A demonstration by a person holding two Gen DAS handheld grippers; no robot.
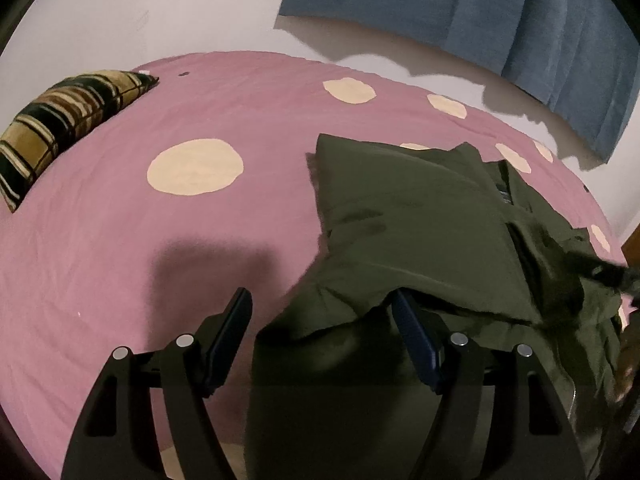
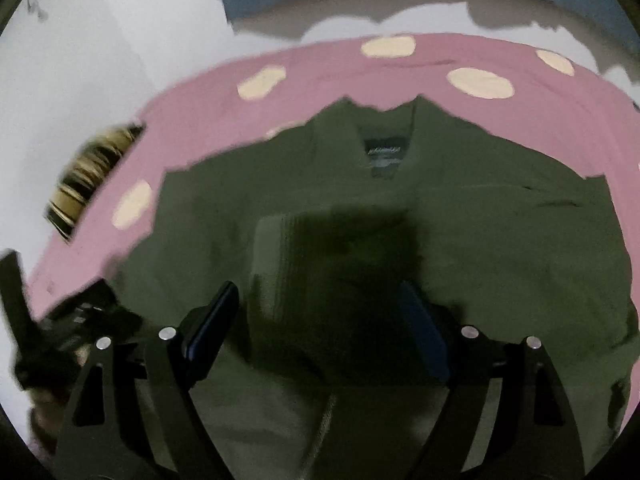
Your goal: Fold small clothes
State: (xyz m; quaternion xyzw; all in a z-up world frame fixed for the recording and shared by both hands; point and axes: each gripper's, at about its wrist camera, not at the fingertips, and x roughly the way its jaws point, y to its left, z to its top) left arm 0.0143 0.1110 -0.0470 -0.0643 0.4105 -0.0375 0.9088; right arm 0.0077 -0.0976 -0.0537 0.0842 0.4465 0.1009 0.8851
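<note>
Open left tool over the edge of an olive garment on a pink spotted bedsheet.

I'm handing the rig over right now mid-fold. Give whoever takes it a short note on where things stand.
Left gripper: open, over the near left edge of the olive green shirt, one finger against a raised fold, nothing clamped.
Right gripper: open, above the shirt's middle, holding nothing.
The shirt lies on the pink polka-dot bedsheet, collar label at the far end; striped pillow far left.
Done: left side looks folded inward.
Left: remaining folds, smoothing.
</note>
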